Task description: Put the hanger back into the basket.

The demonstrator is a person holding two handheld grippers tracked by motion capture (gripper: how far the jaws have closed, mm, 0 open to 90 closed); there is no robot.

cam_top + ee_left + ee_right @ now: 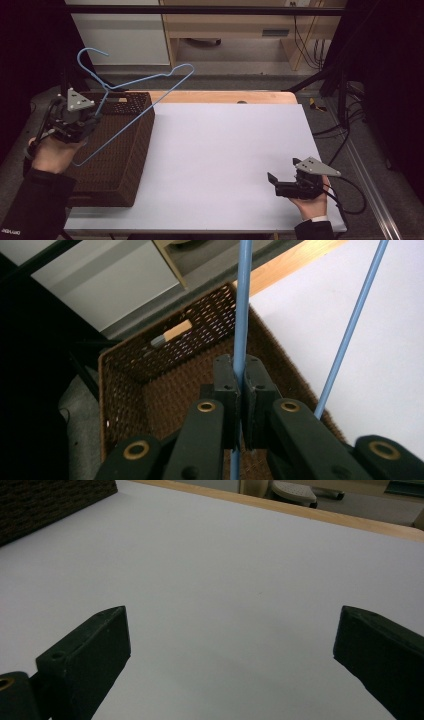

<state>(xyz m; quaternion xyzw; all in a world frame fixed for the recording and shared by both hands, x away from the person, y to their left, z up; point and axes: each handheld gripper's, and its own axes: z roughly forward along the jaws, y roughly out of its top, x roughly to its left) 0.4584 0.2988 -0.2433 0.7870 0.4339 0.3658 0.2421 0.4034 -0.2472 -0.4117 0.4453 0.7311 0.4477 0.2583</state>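
Setting: a desk (225,165) with a pale lilac-white top and a strip of bare wood along its far edge, seen from above the person's side.

Basket: a dark brown woven basket (127,150) stood at the left end of the desk, open at the top. In the left gripper view a small wood-and-grey tag showed on its far inner wall.

Hanger: a light blue wire hanger (145,107) was held up in the air over the basket, tilted, its hook toward the far left and its long straight bar slanting down toward the near left.

Left gripper: the left gripper (95,119) was over the left side of the basket, carried in the person's left hand (52,152). Its grey three-cornered plate faced upward.

Left jaws: pressed together on one blue wire of the hanger, which ran straight up between the pads in the left gripper view. A second wire of the hanger passed just to the right of the jaws, untouched.

Right gripper: the right gripper (275,181) rested low at the near right corner of the desk, in the person's right hand (311,202), pointing left across the bare top, well apart from the hanger and the basket.

Right jaws: spread wide, with nothing between them but the desk surface.

Beyond the desk: pale cupboards and a grey floor, with black cables at the far right.
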